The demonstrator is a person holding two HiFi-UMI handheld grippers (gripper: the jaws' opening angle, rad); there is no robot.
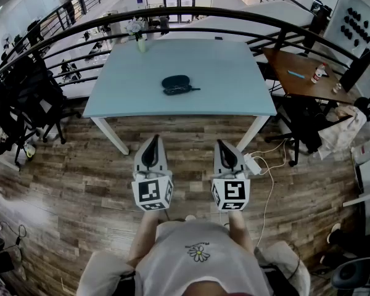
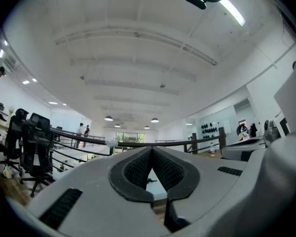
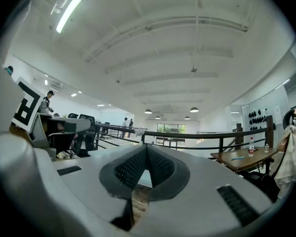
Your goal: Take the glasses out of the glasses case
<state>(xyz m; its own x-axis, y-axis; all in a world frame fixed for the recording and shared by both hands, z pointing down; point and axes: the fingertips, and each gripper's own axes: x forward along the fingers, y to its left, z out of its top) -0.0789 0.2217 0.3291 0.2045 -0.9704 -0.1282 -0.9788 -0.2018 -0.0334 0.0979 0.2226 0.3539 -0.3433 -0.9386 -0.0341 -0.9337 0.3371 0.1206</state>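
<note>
A dark glasses case (image 1: 176,82) lies near the middle of the pale blue table (image 1: 234,91), with a pair of dark glasses (image 1: 182,91) against its near side. Both grippers are held side by side over the wooden floor, short of the table's near edge and well away from the case. My left gripper (image 1: 152,142) is shut with nothing in it; in the left gripper view (image 2: 152,150) its pads meet at the tips. My right gripper (image 1: 222,145) is also shut and empty, its pads touching in the right gripper view (image 3: 146,148).
A small vase of flowers (image 1: 137,32) stands at the table's far left corner. A black railing (image 1: 191,32) curves behind the table. Office chairs (image 1: 18,103) crowd the left; a brown desk (image 1: 302,76) and cables (image 1: 265,165) are at the right.
</note>
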